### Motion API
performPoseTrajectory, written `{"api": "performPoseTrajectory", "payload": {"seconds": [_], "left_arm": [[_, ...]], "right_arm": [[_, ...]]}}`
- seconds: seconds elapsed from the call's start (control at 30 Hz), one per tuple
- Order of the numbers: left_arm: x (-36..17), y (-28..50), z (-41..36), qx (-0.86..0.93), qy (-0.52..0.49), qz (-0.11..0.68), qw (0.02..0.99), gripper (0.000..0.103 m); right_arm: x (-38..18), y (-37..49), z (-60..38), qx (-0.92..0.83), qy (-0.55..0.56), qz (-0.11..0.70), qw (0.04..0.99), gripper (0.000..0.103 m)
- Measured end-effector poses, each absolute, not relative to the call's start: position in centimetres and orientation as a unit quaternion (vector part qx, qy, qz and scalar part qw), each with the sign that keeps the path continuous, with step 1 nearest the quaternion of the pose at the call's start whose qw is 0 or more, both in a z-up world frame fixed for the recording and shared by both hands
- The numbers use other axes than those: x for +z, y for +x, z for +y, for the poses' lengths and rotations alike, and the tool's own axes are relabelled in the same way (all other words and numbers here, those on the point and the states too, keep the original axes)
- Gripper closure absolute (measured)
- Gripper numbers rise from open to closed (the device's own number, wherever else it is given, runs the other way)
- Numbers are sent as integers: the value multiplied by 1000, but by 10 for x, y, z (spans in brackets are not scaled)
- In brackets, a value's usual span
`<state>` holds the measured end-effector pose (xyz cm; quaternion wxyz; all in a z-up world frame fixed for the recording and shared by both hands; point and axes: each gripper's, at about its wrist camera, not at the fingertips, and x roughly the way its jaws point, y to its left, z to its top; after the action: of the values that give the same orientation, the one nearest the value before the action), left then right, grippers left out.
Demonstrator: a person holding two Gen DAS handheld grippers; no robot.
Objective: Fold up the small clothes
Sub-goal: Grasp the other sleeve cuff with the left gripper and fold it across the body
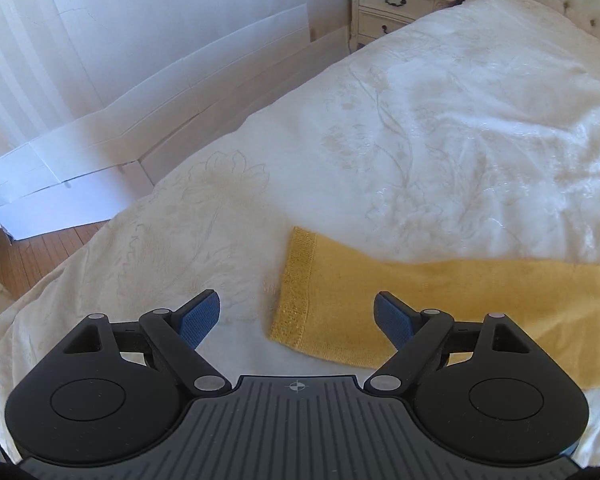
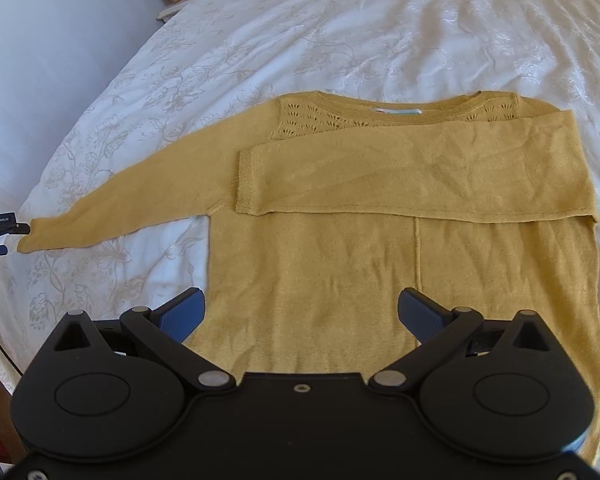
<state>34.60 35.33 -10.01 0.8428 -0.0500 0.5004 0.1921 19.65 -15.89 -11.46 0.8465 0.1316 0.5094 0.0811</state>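
Left tool (image 1: 296, 320): jaws spread wide, empty, low centre, above the cuff.
Right tool (image 2: 300, 316): jaws wide, empty, over the hem.
Sweater (image 2: 320, 248): flat on the bed (image 2: 340, 32), one sleeve folded across the chest.

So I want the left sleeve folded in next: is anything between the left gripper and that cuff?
Nothing visible. The left gripper, jaws open, is just short of the sleeve cuff, which lies flat on the bedspread.
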Motion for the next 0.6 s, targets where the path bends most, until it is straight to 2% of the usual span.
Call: {"api": "performPoseTrajectory", "payload": {"seconds": [0.1,0.23,0.27,0.3,0.33,0.37,0.4,0.6], "left_arm": [[-117,359,359,177,-42,526,830,18],[-135,362,358,155,-25,549,821,24],[-136,361,356,149,-20,547,823,39],[-136,360,356,146,-18,544,826,62],[-135,358,355,148,-20,541,827,72],[-134,357,355,149,-28,537,829,92],[-132,356,356,142,-46,533,833,98],[-105,350,341,140,-73,492,856,99]], "right_arm": [[-115,204,-147,80,131,515,843,1],[-117,213,-134,86,119,522,840,1],[-117,214,-132,88,115,523,840,1],[-116,215,-130,89,112,523,840,1],[-117,216,-130,89,111,524,840,1],[-118,217,-129,90,109,525,839,1],[-119,218,-129,90,109,526,839,1],[-122,215,-136,94,113,530,835,1]]}}
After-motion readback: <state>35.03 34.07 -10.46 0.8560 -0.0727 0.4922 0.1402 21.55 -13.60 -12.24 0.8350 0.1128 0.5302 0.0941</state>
